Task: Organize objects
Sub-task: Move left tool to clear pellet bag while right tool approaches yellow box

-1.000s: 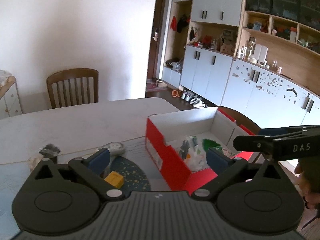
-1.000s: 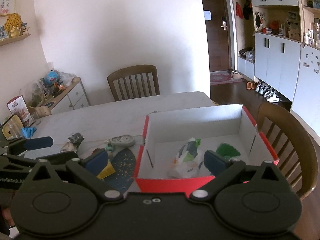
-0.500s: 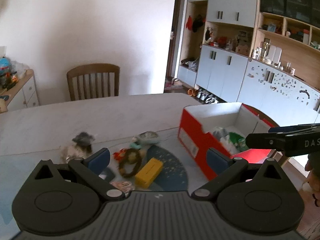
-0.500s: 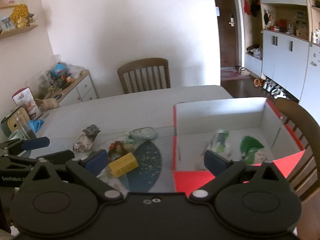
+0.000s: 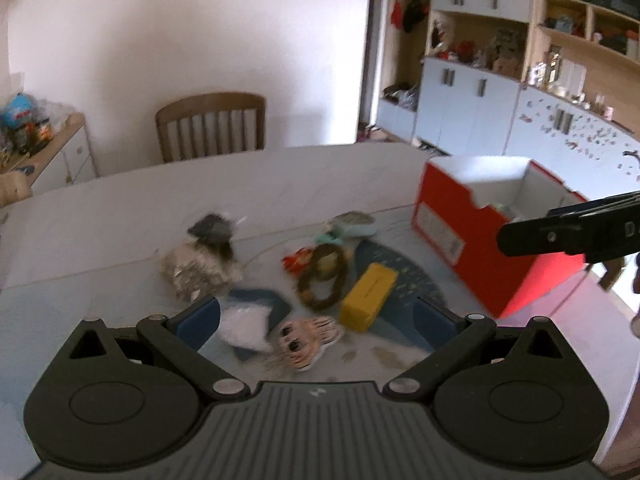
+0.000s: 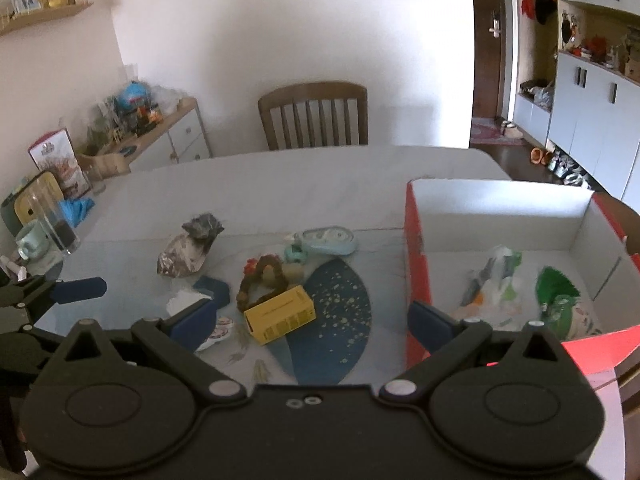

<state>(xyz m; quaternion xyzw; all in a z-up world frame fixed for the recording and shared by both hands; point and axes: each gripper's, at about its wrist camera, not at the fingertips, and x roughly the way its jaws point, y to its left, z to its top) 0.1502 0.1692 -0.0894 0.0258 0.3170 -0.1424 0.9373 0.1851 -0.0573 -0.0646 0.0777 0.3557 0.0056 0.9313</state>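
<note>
Both grippers have swung left from the red box point(image 6: 416, 264) toward loose items on the white table point(image 6: 280, 176). Left gripper point(image 5: 316, 320) and right gripper point(image 6: 312, 320) hover with jaws spread wide, holding nothing. Between them lie a yellow block point(image 6: 280, 314), a brown ring point(image 6: 260, 280) and a cartoon-face sticker point(image 5: 306, 340). A green item point(image 6: 554, 288) lies inside the box.

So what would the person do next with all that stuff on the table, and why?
Probably lower the left gripper onto the yellow box and close on it. Both grippers are open and hold nothing, the yellow box lies loose on the table just ahead of the left one, and the red box to the right already holds a few items, so it looks like the place things go.
</note>
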